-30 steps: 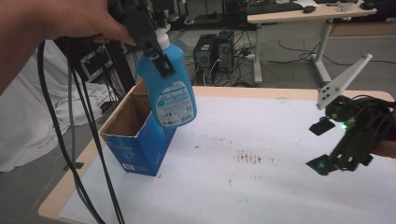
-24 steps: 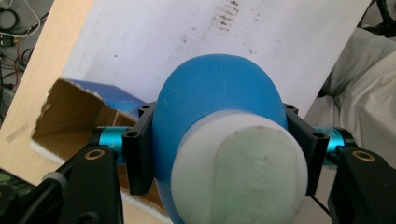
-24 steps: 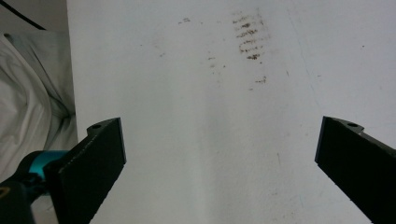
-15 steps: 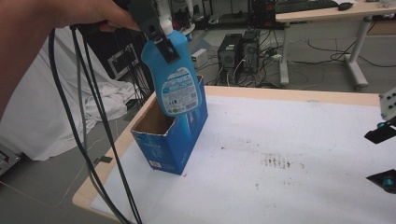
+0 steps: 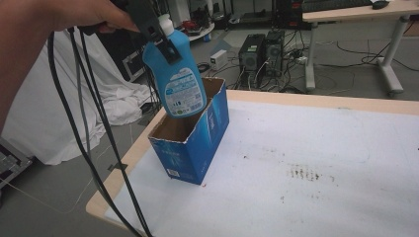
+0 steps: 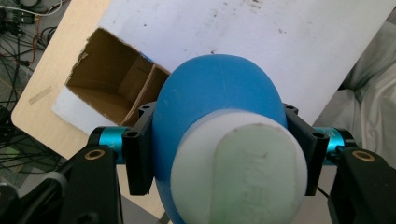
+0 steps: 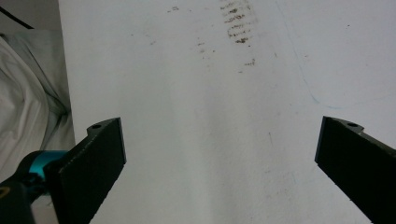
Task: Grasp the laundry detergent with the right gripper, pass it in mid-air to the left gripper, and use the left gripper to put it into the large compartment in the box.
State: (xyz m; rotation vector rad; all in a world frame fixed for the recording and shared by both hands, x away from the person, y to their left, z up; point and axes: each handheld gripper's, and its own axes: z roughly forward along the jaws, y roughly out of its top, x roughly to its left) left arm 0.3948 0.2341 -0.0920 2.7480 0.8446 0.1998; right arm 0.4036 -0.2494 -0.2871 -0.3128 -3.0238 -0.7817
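Above the box, blue white-capped bottle.

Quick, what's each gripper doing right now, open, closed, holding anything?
Left gripper: closed on the blue bottle, above the box.
Right gripper: open, holding nothing.

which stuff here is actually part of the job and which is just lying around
In the job:
- blue bottle, clamped near its white cap by the left gripper
- open blue cardboard box under the bottle, at the table's left edge

Just lying about:
- right gripper, open over the bare table
- computer towers on the floor
- white sheet beside the table
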